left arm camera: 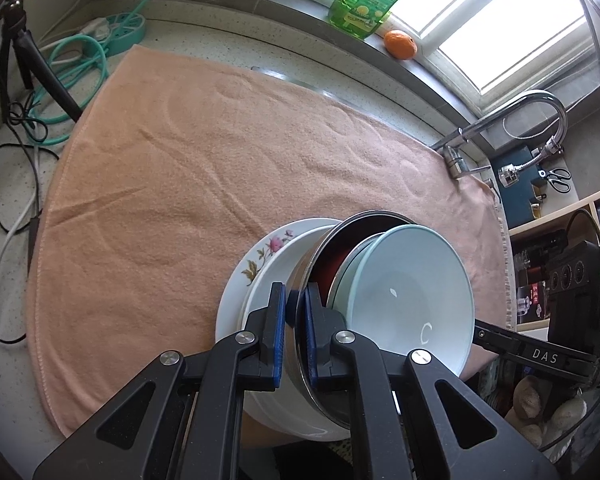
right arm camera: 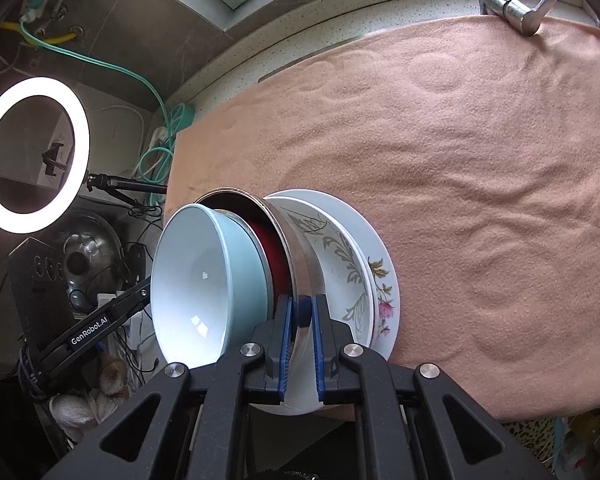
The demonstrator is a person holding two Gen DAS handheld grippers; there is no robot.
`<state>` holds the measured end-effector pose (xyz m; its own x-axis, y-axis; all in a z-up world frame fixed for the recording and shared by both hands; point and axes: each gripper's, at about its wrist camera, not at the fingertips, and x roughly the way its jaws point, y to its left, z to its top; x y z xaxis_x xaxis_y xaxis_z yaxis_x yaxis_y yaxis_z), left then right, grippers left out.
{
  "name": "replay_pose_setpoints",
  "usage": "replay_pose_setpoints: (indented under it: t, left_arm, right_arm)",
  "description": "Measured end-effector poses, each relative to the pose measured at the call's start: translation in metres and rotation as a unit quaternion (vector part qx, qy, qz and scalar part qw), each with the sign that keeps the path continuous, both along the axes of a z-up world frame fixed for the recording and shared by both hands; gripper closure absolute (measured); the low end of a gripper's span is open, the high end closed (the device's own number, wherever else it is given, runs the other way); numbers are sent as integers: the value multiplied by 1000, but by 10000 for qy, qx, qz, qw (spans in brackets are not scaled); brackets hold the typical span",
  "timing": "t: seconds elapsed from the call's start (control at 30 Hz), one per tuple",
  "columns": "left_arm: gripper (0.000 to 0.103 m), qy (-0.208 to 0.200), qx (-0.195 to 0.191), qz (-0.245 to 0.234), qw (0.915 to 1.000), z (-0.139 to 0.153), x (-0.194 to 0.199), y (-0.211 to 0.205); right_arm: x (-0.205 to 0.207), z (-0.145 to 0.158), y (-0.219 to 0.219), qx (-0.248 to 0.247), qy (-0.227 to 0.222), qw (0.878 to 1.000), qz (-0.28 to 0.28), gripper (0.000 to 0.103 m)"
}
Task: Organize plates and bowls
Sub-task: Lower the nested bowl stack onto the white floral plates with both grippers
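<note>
The left gripper [left arm camera: 296, 312] is pinched on the rim of a steel bowl [left arm camera: 302, 280], 1 blue pad inside the rim and 1 outside, with only the thin metal wall between them. The right gripper [right arm camera: 302, 316] grips the same steel bowl [right arm camera: 300, 256] at the opposite side of its rim, its 2 pads likewise pressed on the metal. Both grippers point steeply down over the near edge of the counter, each one's black linkage arms filling the bottom of its own view.

The steel bowl sits in a nested stack. A pale blue bowl [left arm camera: 412, 280] rests inside it, tilted, over a dark red lining. Under the steel bowl is a white bowl [left arm camera: 284, 360], and below that a floral plate [left arm camera: 260, 256]. In the right wrist view the pale blue bowl [right arm camera: 196, 280] faces the camera and the floral plate [right arm camera: 380, 280] lies toward the towel side.

The stack is at the near edge of a peach towel [left arm camera: 180, 184] spread on the counter. Whether the stack rests on the towel or is lifted off it cannot be told.

Each view shows the other gripper beside the stack, held by a hand in a white glove [left arm camera: 540, 404]. A tap [left arm camera: 540, 120] stands at the towel's far corner, and an orange [left arm camera: 399, 44] lies on the windowsill.
</note>
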<state>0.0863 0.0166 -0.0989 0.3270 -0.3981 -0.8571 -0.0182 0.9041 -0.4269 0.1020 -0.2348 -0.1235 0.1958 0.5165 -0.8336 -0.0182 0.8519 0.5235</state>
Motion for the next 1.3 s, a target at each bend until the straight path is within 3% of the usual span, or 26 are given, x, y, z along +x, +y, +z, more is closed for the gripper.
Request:
replay_pose_setpoints:
  t: [0.47,0.93,1.3]
  left_arm:
    - [96,-51,91,-42,9999,-1,1,-3]
    - [90,-90,123,20,9999,2,-7,1]
    - [84,-499,530,189,9972,19,-21,13]
  right_arm:
    - [-2,6,4,-161,-229,9996,91,92]
    - [-15,17,0,-410,-573,9975,87,91]
    - [-40,33,-10,-647,-960,9932,-71,91]
